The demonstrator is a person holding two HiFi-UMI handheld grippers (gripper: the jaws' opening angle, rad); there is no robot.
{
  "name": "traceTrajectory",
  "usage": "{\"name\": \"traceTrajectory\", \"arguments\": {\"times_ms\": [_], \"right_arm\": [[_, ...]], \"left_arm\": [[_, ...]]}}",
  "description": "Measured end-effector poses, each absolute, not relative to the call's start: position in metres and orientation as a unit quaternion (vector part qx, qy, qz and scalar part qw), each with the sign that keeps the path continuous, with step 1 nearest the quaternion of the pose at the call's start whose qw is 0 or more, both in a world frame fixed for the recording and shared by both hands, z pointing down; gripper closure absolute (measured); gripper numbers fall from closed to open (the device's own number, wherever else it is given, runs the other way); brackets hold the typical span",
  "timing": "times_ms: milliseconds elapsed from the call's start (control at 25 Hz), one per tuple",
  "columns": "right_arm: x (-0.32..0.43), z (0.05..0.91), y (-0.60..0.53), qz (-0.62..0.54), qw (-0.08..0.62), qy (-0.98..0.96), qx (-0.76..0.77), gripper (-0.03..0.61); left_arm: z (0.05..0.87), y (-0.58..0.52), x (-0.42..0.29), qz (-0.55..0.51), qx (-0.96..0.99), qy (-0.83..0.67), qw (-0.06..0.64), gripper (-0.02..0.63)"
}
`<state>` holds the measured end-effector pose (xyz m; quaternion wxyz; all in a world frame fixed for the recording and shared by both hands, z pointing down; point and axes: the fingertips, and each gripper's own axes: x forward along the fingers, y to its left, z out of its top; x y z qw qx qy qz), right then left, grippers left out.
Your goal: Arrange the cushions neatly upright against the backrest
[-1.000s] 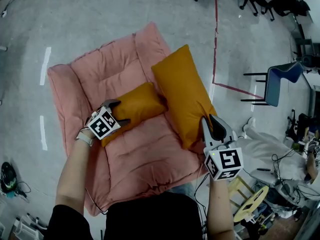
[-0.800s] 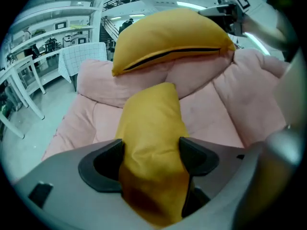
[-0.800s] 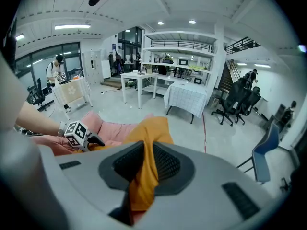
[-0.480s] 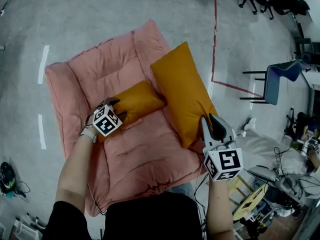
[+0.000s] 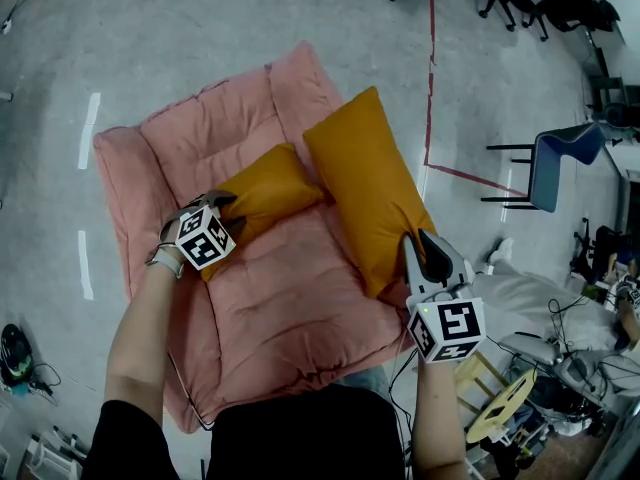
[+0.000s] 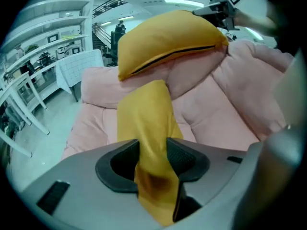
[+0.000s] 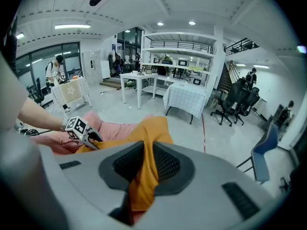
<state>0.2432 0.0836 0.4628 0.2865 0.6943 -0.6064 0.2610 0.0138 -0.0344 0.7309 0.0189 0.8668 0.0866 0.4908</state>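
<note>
Closing your left tongs (image 6: 152, 163) on the near corner of the small cushion (image 5: 268, 190), you had just been bringing the jaws in. The yellow cloth already stood pinched between the pads, which were roughly halfway shut on it. Your right tongs (image 7: 146, 164) were nearly closed on a fold at the near corner of the large cushion (image 5: 365, 183), with the cloth bunched tight between the pads.

Both cushions lay on the pink sofa (image 5: 290, 313). The small one rested slantwise across the middle of the seat. The large one ran along the sofa's right edge, its far end touching the small cushion's far corner. Neither stood upright against what I took for the backrest (image 5: 215, 133), the far padded section.

To do this step well, you needed more than a thin fold in the left tongs, since cloth alone would likely slip once the filling's weight hung from it. A deeper bite, with some stuffing taken in, would have served better. Lifting each cushion by its corner, you could then have swung its long edge down onto the seat and leaned it back, side by side and not overlapping.
</note>
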Motion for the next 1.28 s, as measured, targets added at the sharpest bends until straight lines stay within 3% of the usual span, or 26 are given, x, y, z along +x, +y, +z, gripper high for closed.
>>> {"name": "traceTrajectory", "arguments": {"times_ms": [280,640,1080,1160,1280], "right_arm": [[0.244,0.463,0.081,0.260,0.288,-0.605,0.695,0.508],[0.246,0.464,0.079,0.259,0.289,-0.604,0.696,0.508],[0.246,0.463,0.082,0.261,0.287,-0.604,0.697,0.508],[0.246,0.463,0.082,0.261,0.287,-0.603,0.697,0.508],[0.247,0.462,0.081,0.262,0.287,-0.603,0.697,0.508]], "left_arm": [[0.753,-0.026,0.022,0.502,0.857,0.115,-0.014,0.425],[0.749,-0.043,0.018,0.489,0.868,0.040,0.070,0.313],[0.734,-0.004,-0.063,0.553,0.823,0.031,0.129,0.247],[0.744,0.007,-0.072,0.573,0.811,0.036,0.118,0.236],[0.760,0.009,-0.080,0.600,0.798,0.029,0.044,0.235]]}}
